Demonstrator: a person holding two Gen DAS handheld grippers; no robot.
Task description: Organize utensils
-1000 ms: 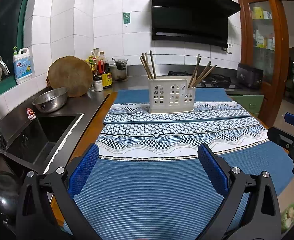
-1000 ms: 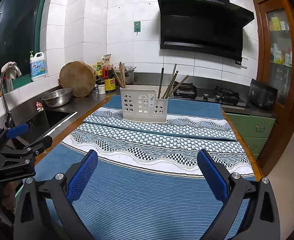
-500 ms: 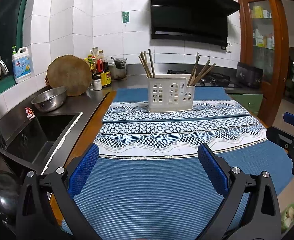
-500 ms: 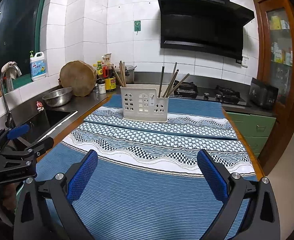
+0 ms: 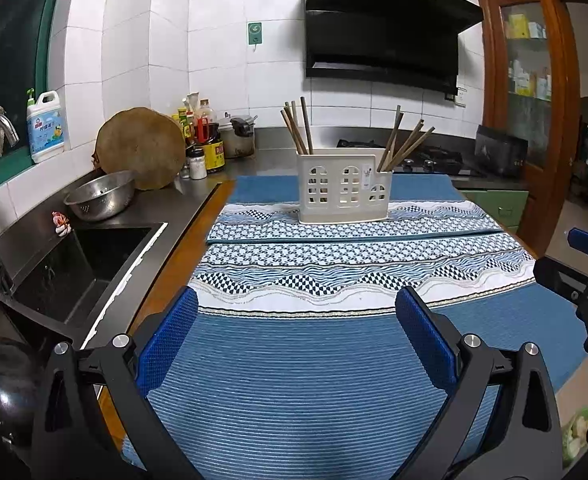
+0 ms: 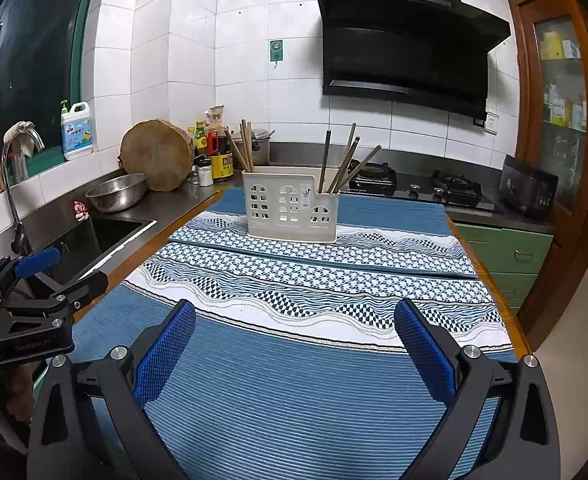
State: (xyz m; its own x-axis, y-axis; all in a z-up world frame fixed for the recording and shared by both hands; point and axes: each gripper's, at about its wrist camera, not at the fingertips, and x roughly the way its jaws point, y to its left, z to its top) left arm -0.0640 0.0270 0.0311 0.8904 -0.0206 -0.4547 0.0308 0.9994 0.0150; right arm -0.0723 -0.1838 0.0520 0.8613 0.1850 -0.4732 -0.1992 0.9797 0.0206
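A white utensil holder (image 5: 344, 190) (image 6: 291, 210) with window-shaped cutouts stands on the far part of the blue patterned cloth (image 5: 314, 368) (image 6: 294, 392). Brown chopsticks lean in its left compartment (image 5: 296, 126) (image 6: 243, 146) and its right compartment (image 5: 404, 146) (image 6: 348, 164). My left gripper (image 5: 298, 340) is open over the near cloth, holding nothing. My right gripper (image 6: 294, 344) is open too, with nothing between its blue pads. Each gripper shows at the edge of the other view: the right gripper (image 5: 582, 272), the left gripper (image 6: 33, 292).
Left of the table lie a sink (image 5: 69, 264), a faucet (image 6: 15, 168) and a steel colander (image 5: 101, 196). A round chopping board (image 5: 141, 148), bottles (image 5: 203, 140) and a pot (image 5: 239, 134) stand at the back. A gas stove (image 6: 434, 190) and wooden cabinet (image 6: 554, 120) are right.
Both views have shifted slightly, with the holder drifting a little in each image. Both grippers stay open and hold nothing.
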